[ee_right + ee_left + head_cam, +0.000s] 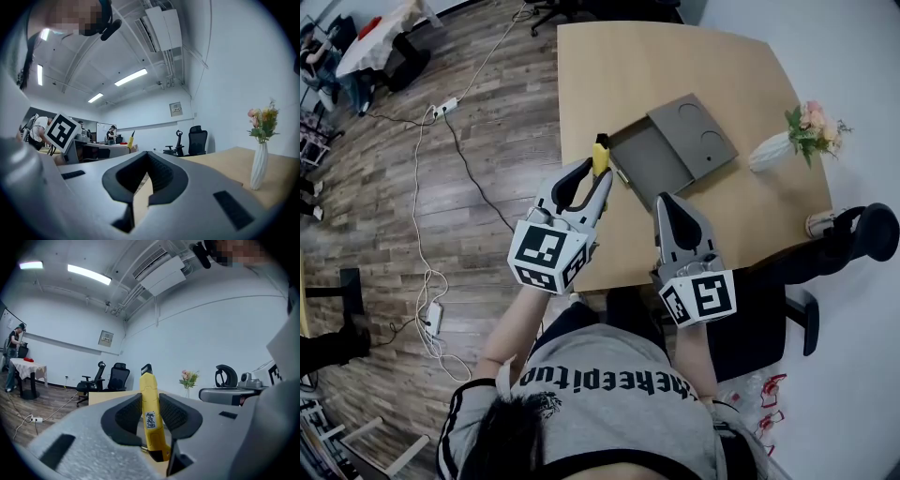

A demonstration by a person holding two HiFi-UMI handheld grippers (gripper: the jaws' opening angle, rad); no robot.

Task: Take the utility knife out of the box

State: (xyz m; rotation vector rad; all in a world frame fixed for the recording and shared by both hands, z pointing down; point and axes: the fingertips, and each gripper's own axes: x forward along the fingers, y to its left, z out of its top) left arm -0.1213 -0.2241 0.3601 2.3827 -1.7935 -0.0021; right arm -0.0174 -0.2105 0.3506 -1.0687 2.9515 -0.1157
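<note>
**Observer:** Where's the utility knife (150,414) now?

**Me:** In my left gripper (150,404). The pads are clamped on both sides of its yellow body. It stands nearly upright with the black tip above the jaws and the tail below them. From the head view it's outside the box (649,161), over the near left part of the table (609,66).

**Observer:** And your other side?

**Me:** My right gripper (147,165) has its jaws together with nothing between them. It hangs just in front of the box.

**Observer:** So the removal looks done. What matters now?

**Me:** Holding the squeeze constant. The grip sits mid-body, so the knife could pivot if I ease off. I'd carry it level without rolling the wrist. I can't tell whether the blade is out, so I'd aim the black tip away from my right gripper.

**Observer:** Where would you set it down?

**Me:** On bare table to the left, well apart from the open lid (692,134) and the vase of flowers (780,148). I'd lower it until the tail touches, tip it flat, and only then let the jaws part.
</note>
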